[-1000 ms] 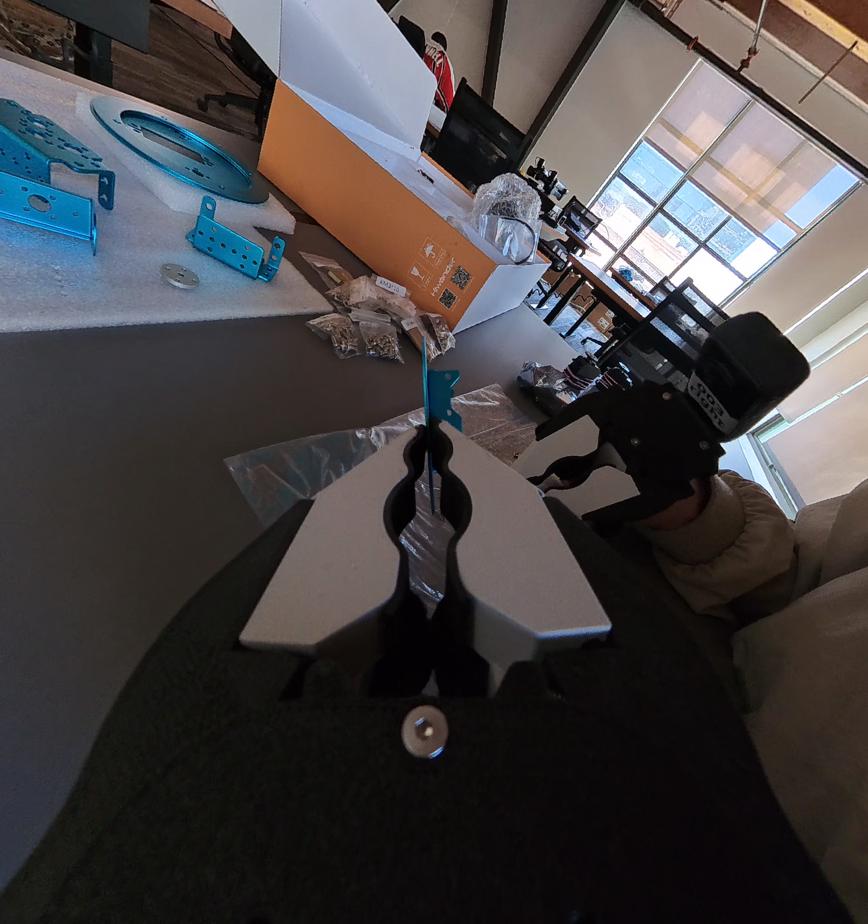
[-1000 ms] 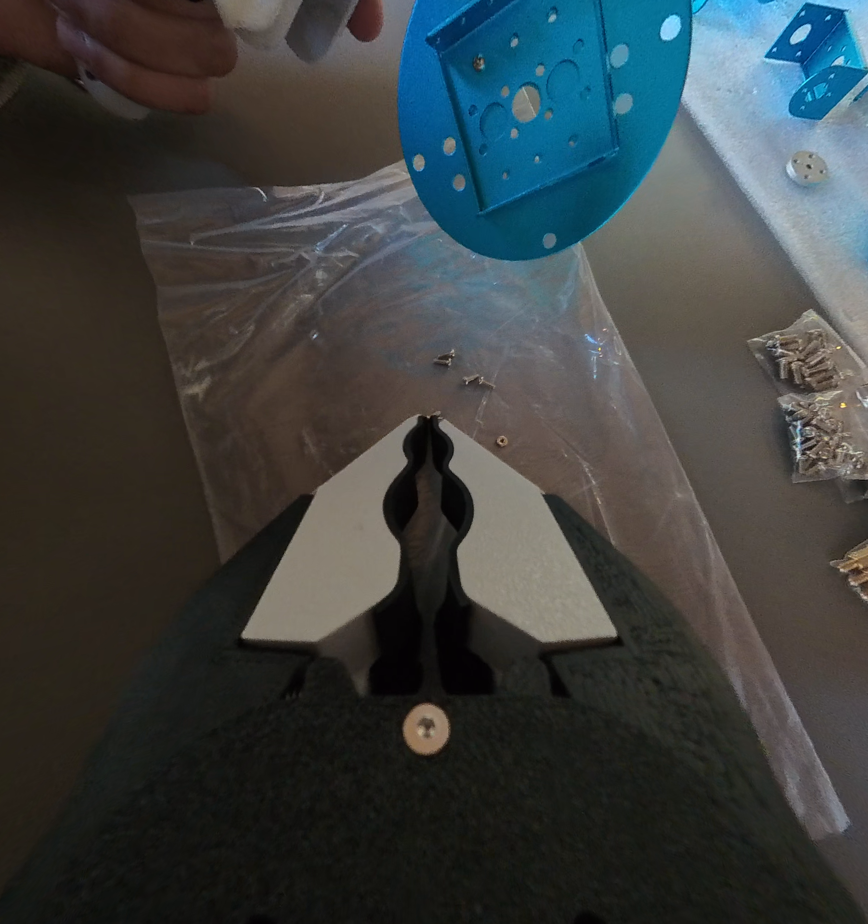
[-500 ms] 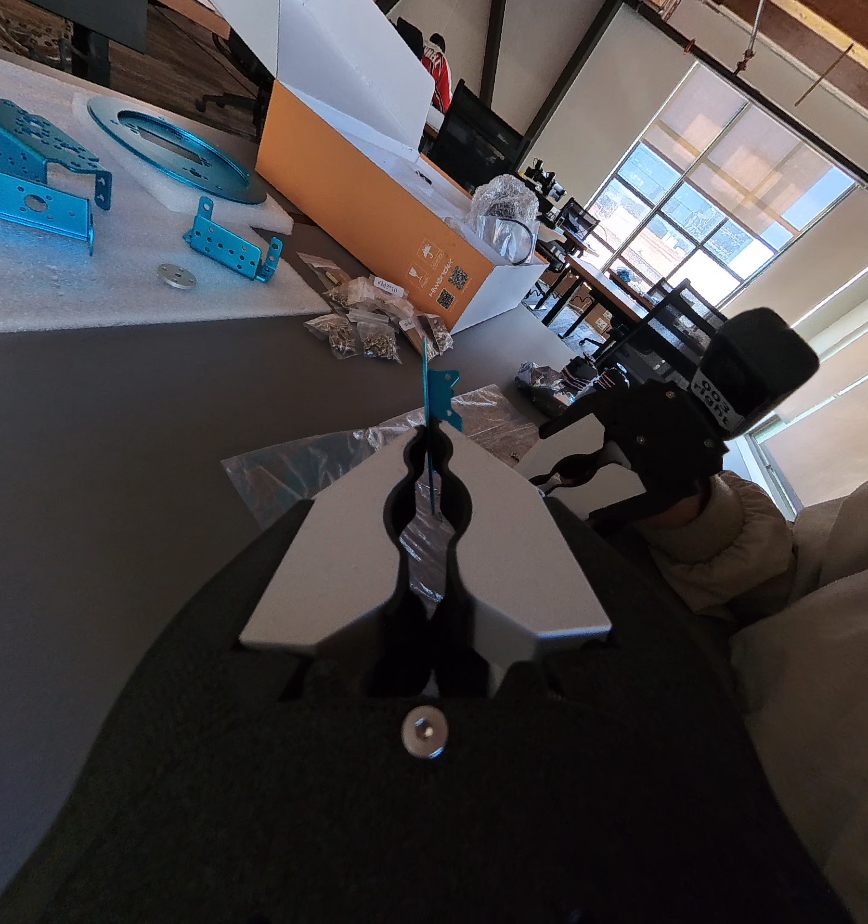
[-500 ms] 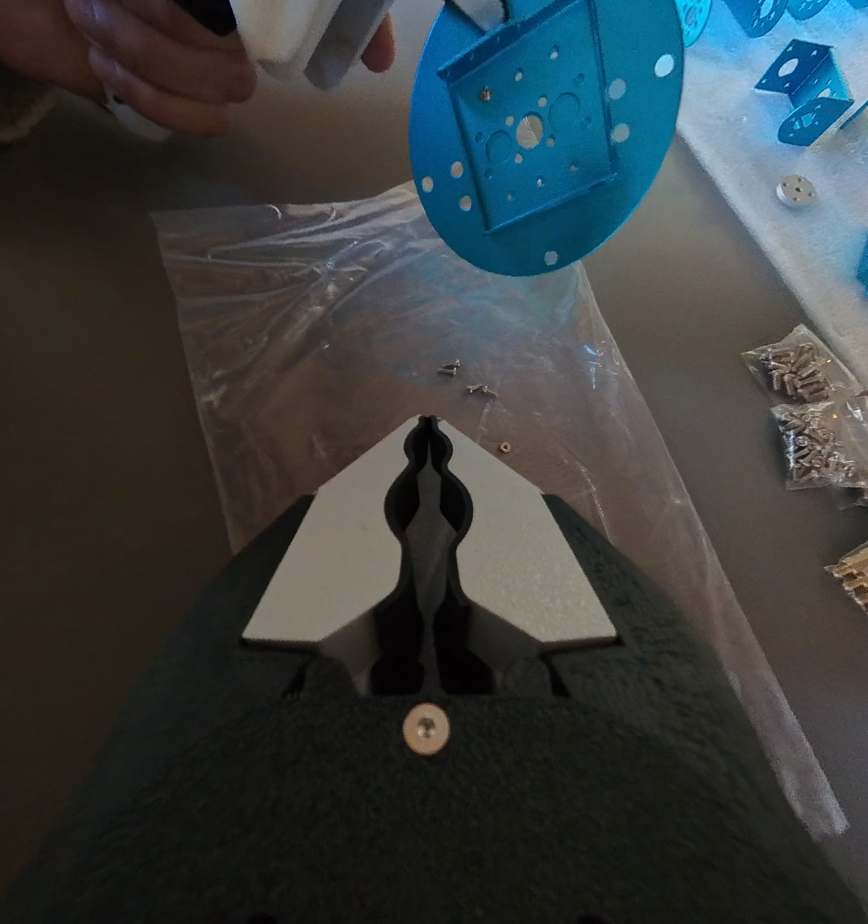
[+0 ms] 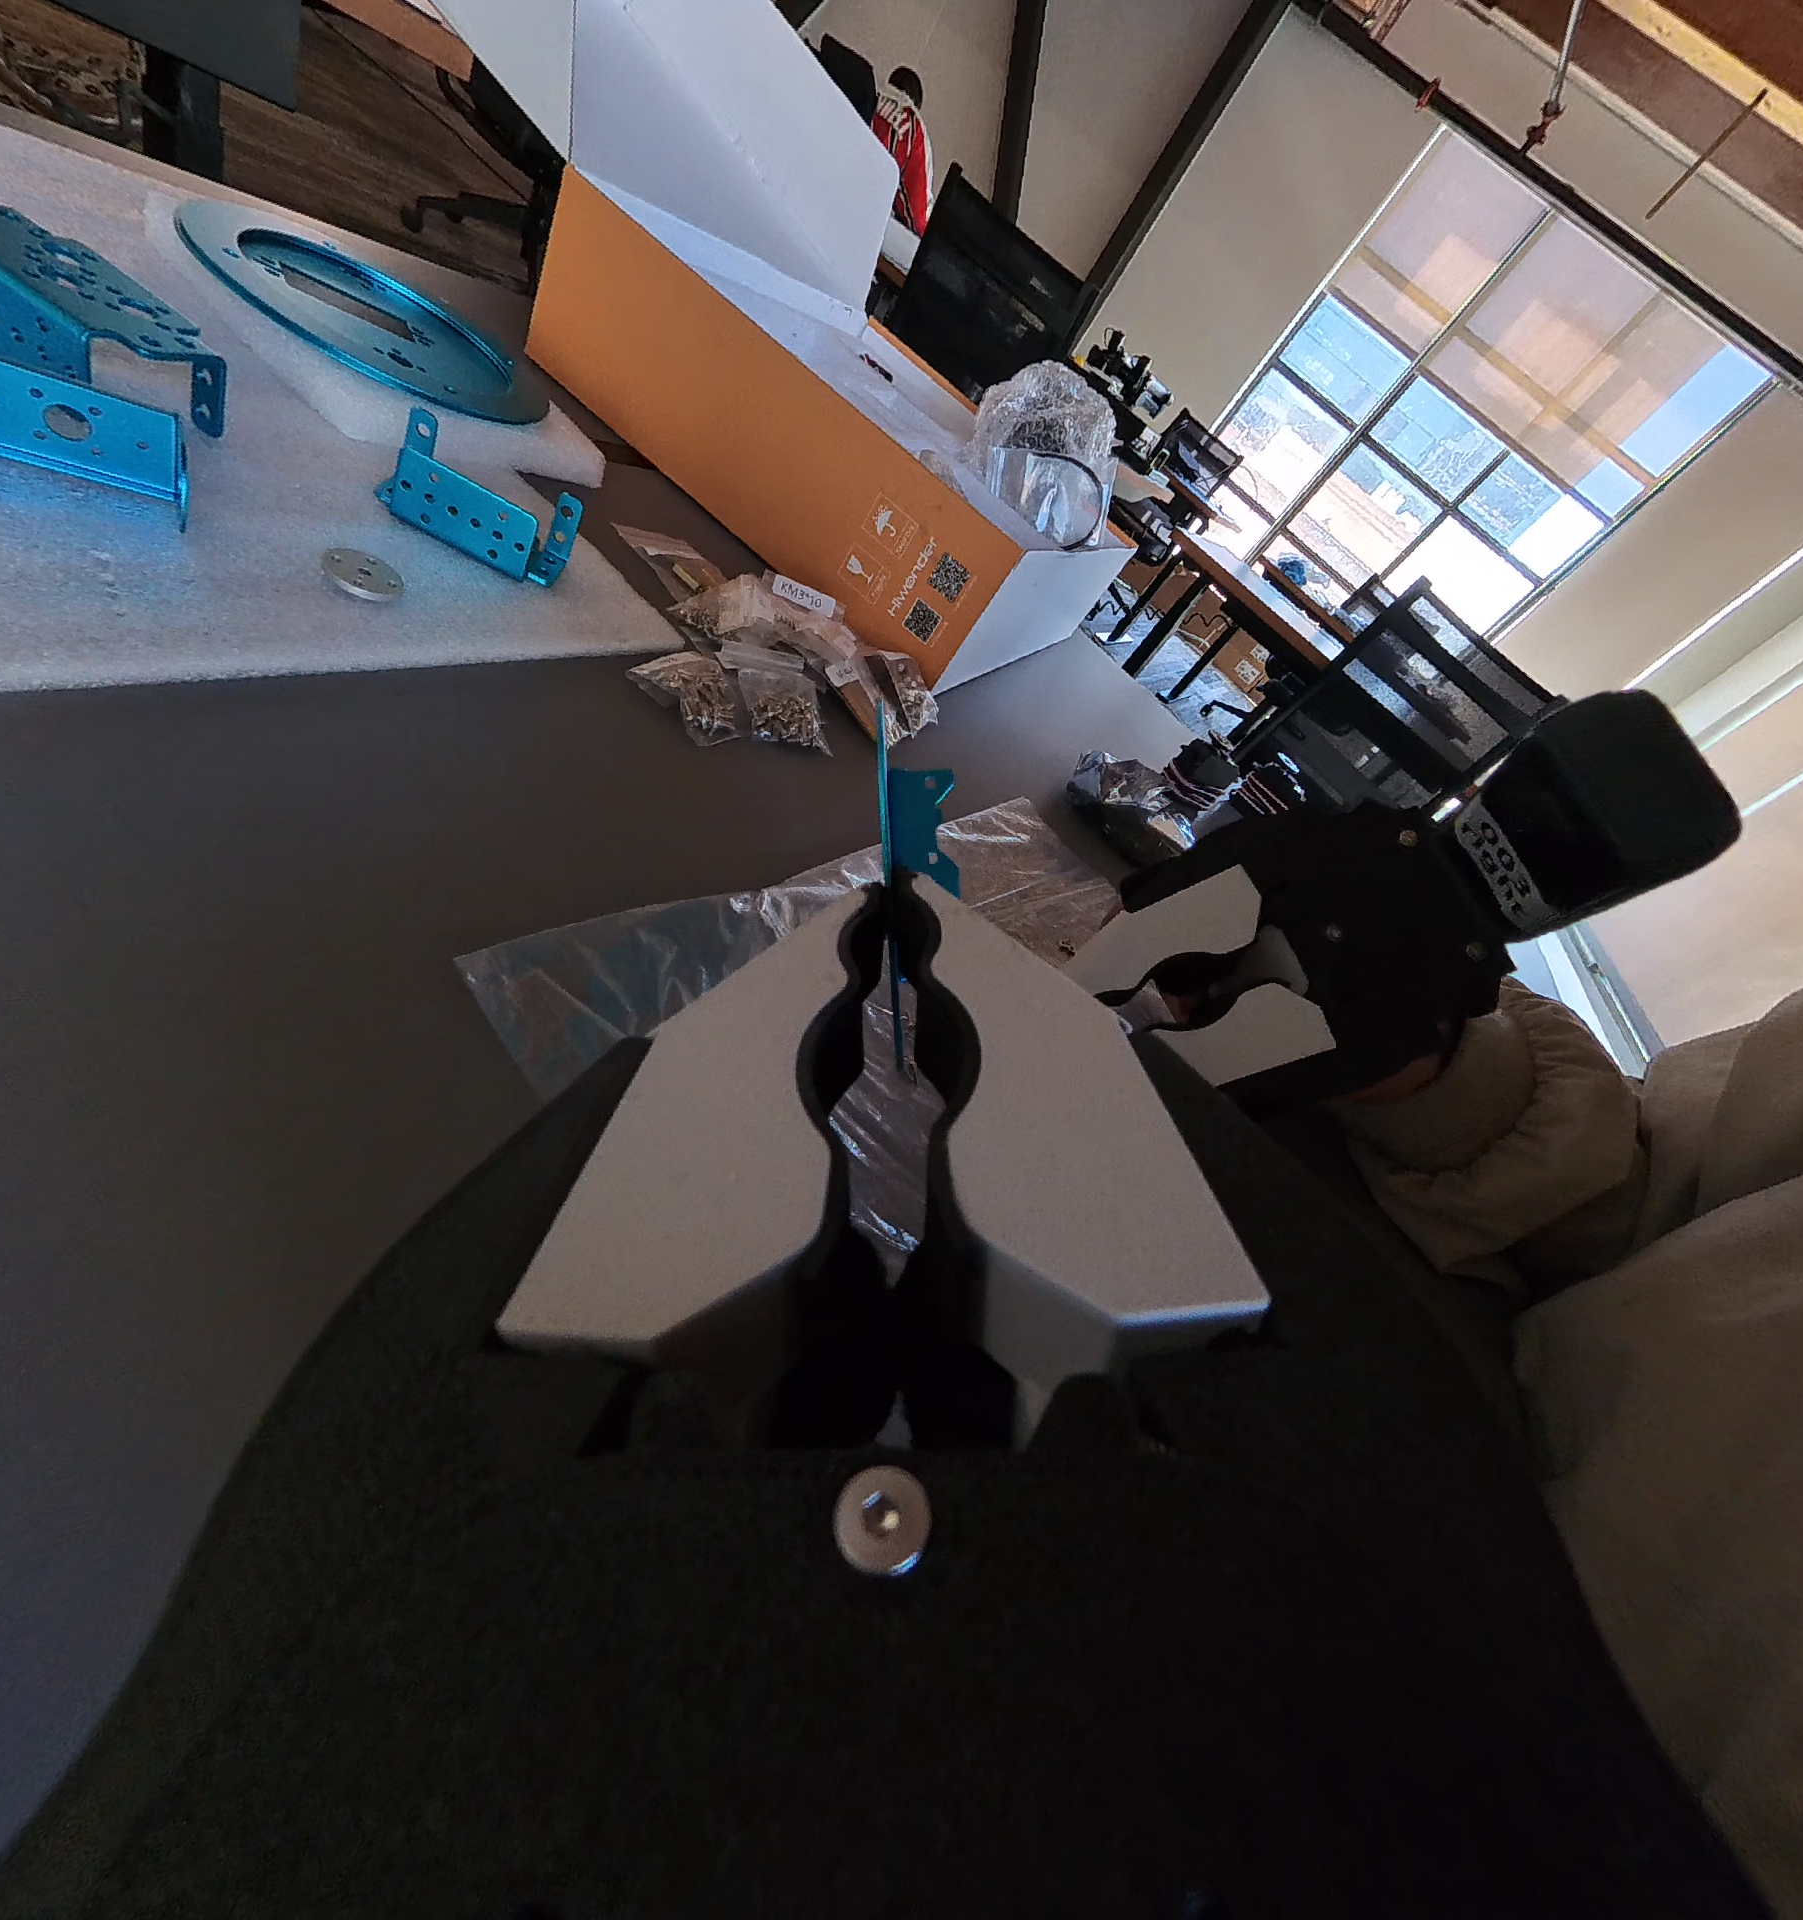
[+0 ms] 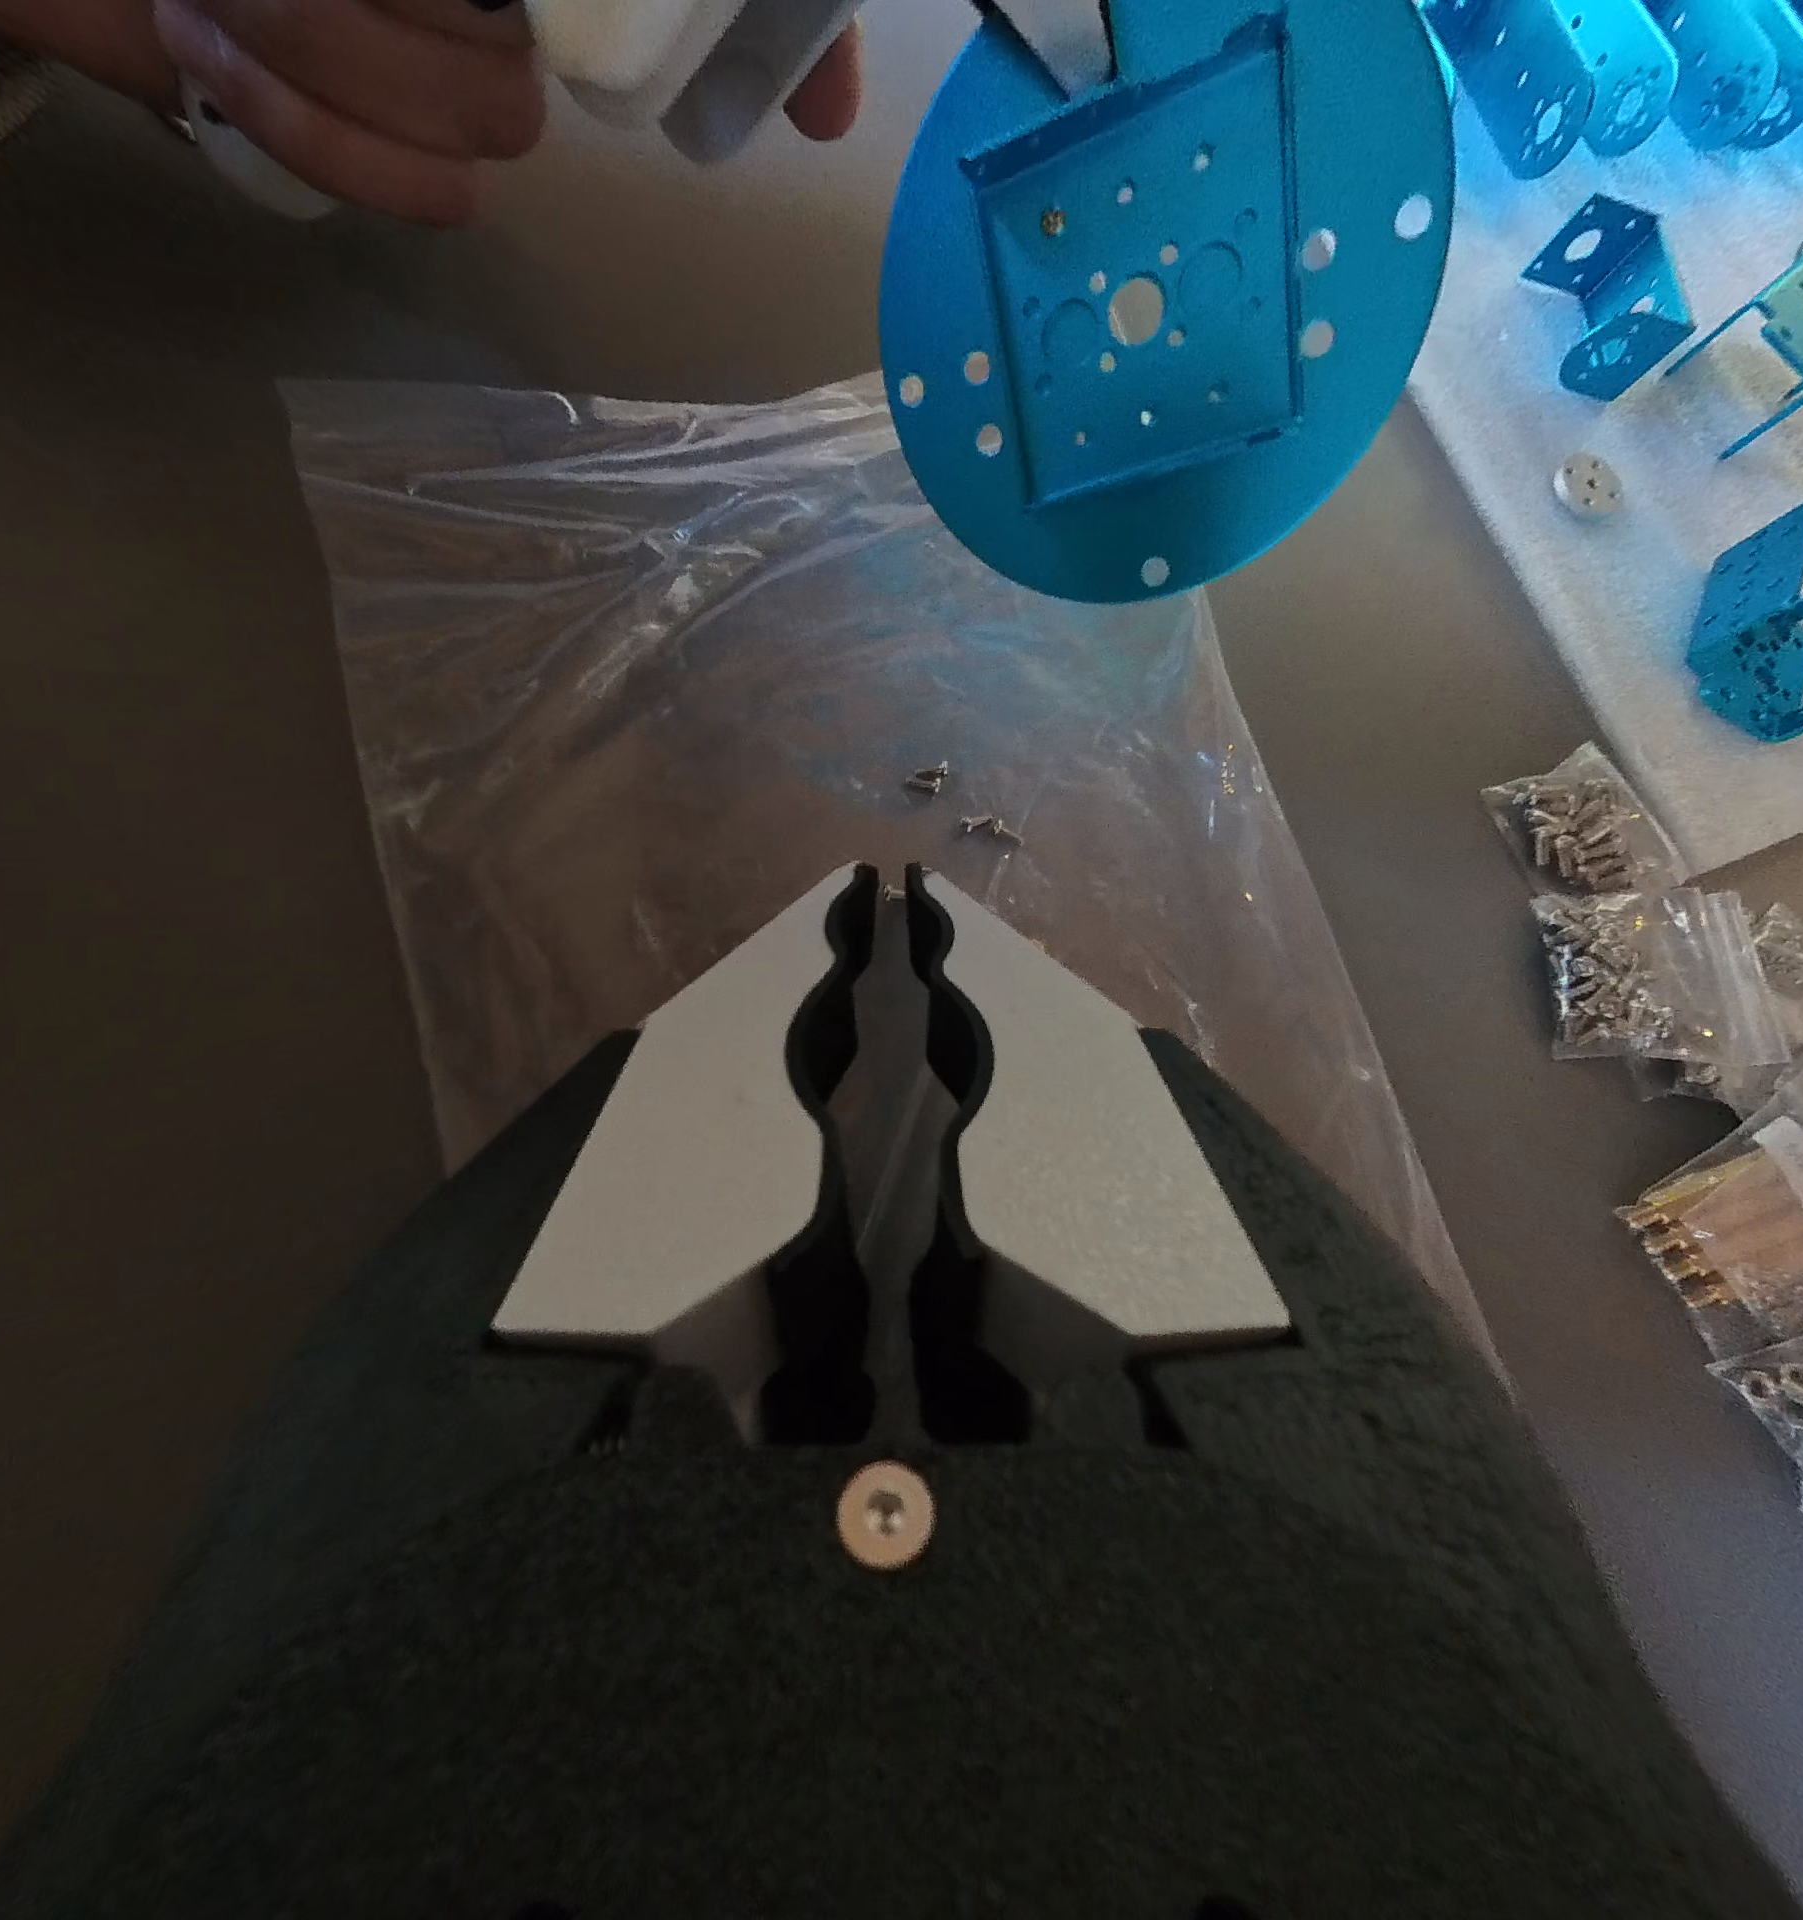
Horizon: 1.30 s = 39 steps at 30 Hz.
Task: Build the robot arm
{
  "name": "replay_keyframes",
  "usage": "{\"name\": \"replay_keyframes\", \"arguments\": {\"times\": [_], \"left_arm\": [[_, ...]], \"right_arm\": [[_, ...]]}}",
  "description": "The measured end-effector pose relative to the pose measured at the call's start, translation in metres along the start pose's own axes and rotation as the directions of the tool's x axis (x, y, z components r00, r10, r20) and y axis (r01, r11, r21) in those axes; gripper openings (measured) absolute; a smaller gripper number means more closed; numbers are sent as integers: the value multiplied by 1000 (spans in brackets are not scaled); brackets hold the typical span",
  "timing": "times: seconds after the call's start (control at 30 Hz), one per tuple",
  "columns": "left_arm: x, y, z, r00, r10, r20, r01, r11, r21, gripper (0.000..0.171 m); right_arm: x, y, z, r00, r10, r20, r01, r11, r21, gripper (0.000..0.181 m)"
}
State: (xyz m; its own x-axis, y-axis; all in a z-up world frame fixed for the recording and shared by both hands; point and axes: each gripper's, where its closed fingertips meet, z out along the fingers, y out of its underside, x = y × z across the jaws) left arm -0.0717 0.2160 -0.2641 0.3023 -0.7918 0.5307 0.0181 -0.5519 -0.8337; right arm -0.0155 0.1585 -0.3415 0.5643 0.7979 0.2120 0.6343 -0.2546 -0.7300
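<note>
My left gripper is shut on the rim of a blue round plate, seen edge-on. In the right wrist view the plate hangs above the table with a square blue bracket fixed on it, held by the left gripper's fingers. My right gripper is low over a clear plastic bag. Its jaws stand a narrow gap apart with a small screw between the tips. I cannot tell whether they touch it. Loose screws lie just beyond. The right gripper also shows in the left wrist view.
Small bags of screws lie to the right. Blue brackets and a silver hub sit on white foam. A blue ring and an orange box stand farther back. A hand is at the upper left. One gripper's finger ends stand about 11 cm off the other's.
My right gripper's jaws have parted from shut to a narrow gap, and the bag and plate have shifted slightly down in its view. The left gripper still holds the plate.
</note>
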Motion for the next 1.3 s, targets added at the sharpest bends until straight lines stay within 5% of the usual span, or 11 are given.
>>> {"name": "replay_keyframes", "arguments": {"times": [0.77, 0.93, 1.03, 1.17, 1.3], "left_arm": [[-1, 1, 1, 1000, -1, 1, 1, 1000, -2, 0], [-1, 2, 1, 1000, -1, 0, 1, 1000, -8, 0], [0, 5, 2, 1000, -8, -3, 8, 1000, -16, 0], [-1, 7, 3, 999, -51, -9, 50, 998, -26, 0], [-4, 9, 3, 998, -60, -2, 60, 998, -35, 0]], "right_arm": [[5, 2, 2, 974, -187, -131, 182, 982, -47, 0], [6, -20, -10, 982, 175, 66, -183, 973, 139, 0], [13, -38, -24, 840, 446, 310, -520, 825, 221, 0], [17, -37, -27, 705, 555, 441, -678, 711, 188, 0], [7, -16, -18, 902, 340, 266, -377, 920, 103, 4]]}}
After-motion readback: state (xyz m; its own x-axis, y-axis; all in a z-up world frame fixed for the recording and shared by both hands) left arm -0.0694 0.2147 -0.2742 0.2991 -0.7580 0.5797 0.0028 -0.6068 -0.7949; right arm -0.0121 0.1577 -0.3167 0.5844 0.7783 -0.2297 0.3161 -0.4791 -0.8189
